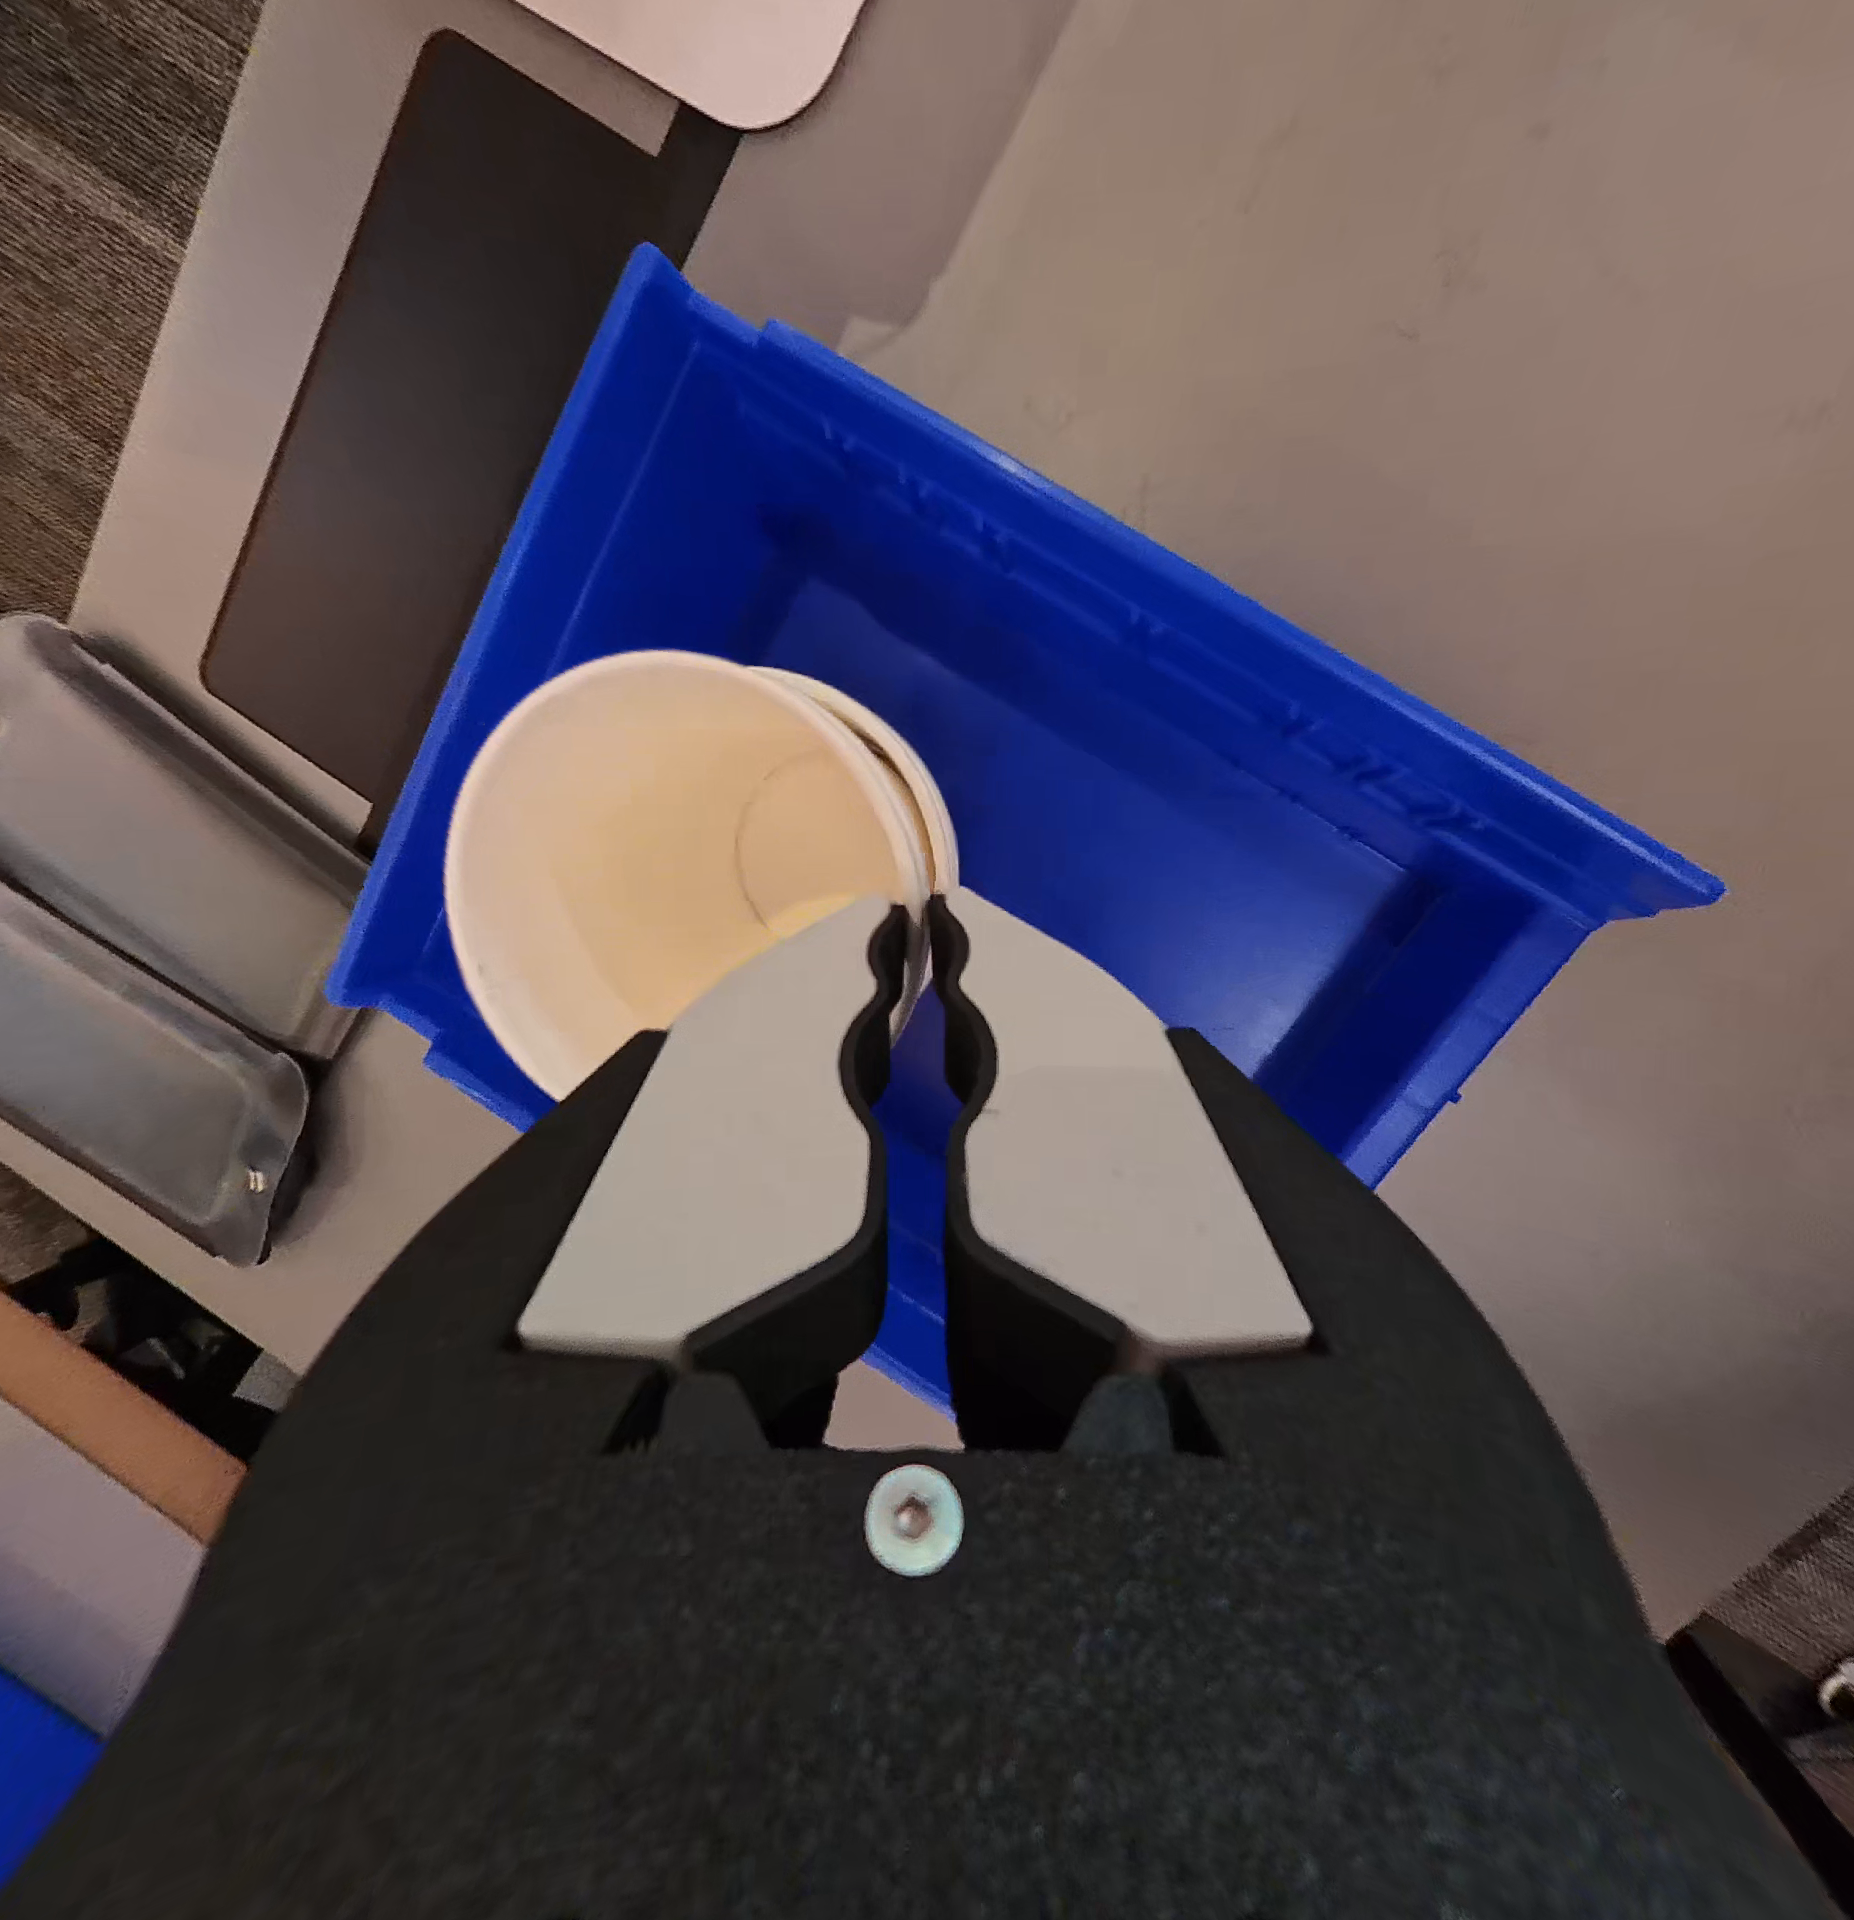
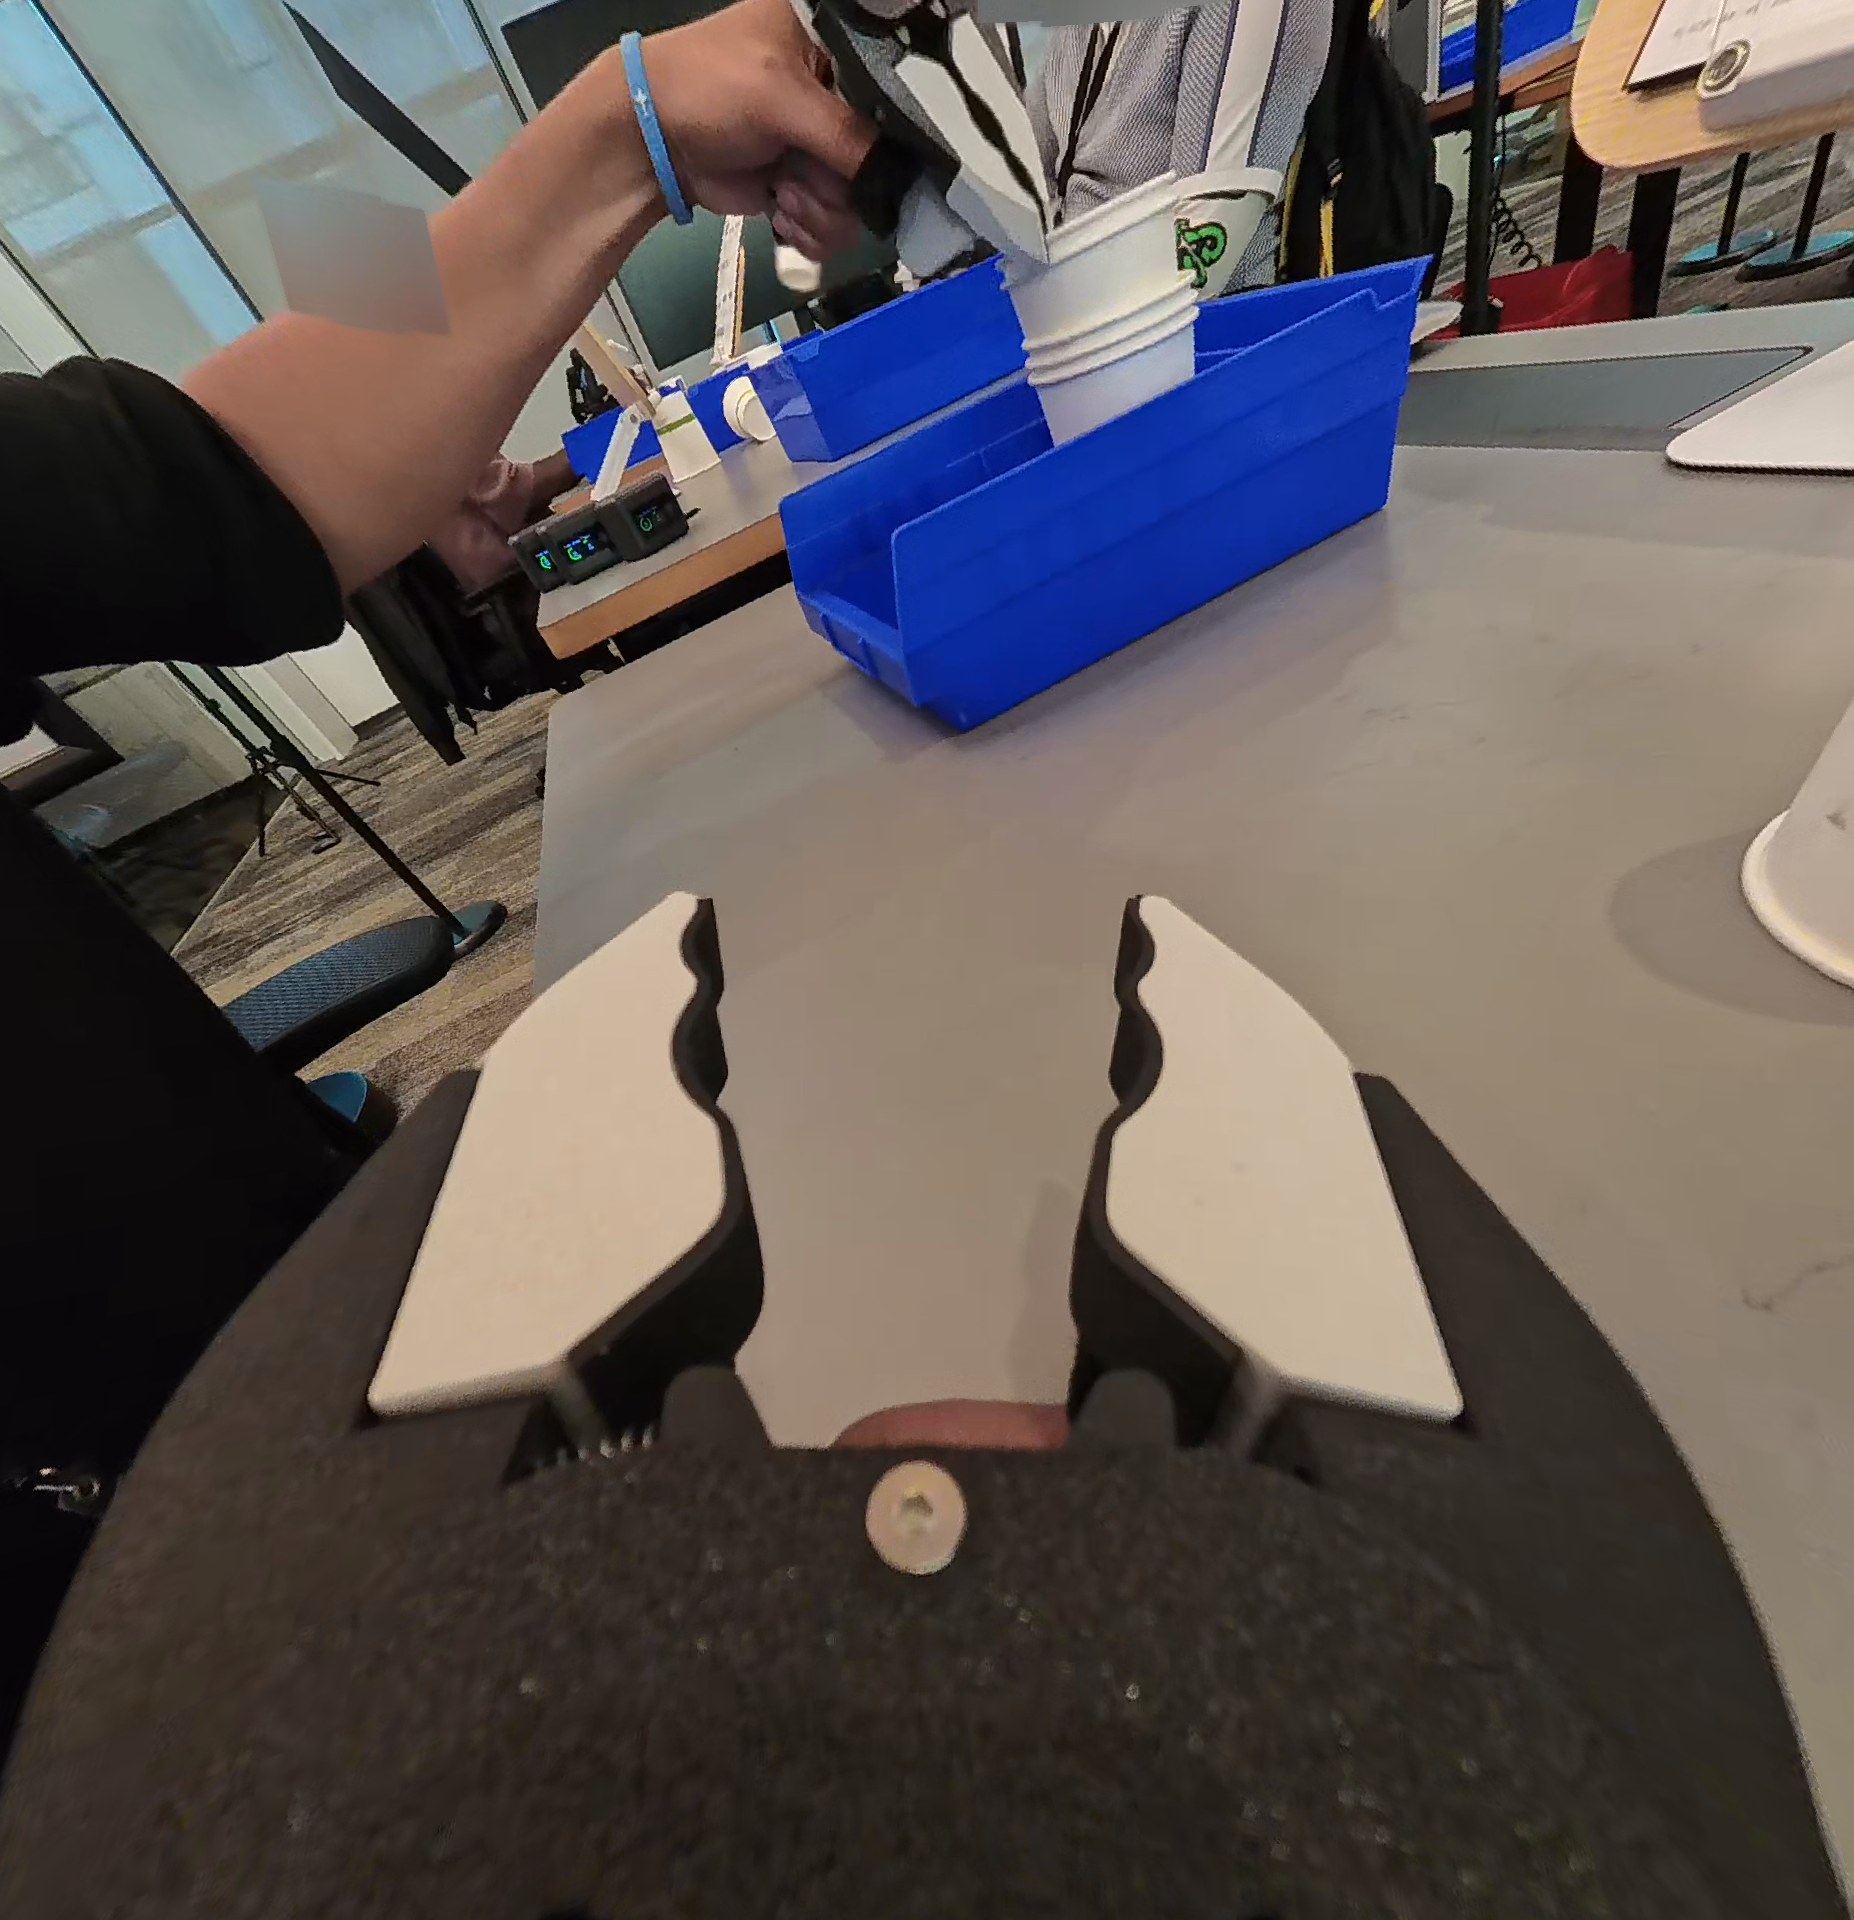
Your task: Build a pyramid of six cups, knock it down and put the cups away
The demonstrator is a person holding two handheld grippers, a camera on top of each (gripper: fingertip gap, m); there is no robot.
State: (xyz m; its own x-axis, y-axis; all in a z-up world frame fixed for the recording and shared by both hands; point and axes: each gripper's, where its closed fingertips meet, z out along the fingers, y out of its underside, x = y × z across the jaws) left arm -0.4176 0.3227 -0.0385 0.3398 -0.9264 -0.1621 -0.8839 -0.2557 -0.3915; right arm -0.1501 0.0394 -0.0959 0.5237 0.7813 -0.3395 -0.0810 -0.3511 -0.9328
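We hold the right gripper [image 2: 918,914] low over the grey table [image 2: 1266,831], level with its top, its jaws spread wide with nothing but bare tabletop between them. Just off to its right, at the edge of the right wrist view, a single white cup [image 2: 1827,883] stands upside down on the table, apart from the gripper. Farther out, across the table, the blue bin [image 2: 1089,561] sits with its long side toward us, and above it we reach in from the left with our left forearm [image 2: 466,343] raised and stretched, a blue wristband [image 2: 655,125] at the wrist and the left hand [image 2: 767,135] closed around the handle. The left gripper [image 1: 915,912] tilts downward into the bin, its jaws pinching the rim of a stack of cups [image 1: 684,862]. From the left wrist view we look straight into the mouth of the top cup, with the other rims nested behind it, and the blue bin [image 1: 1162,748] lies open beneath. From the right wrist view the stack hangs upright, its lower end dipping below the bin's near wall; whether it touches the bin's floor we cannot tell.
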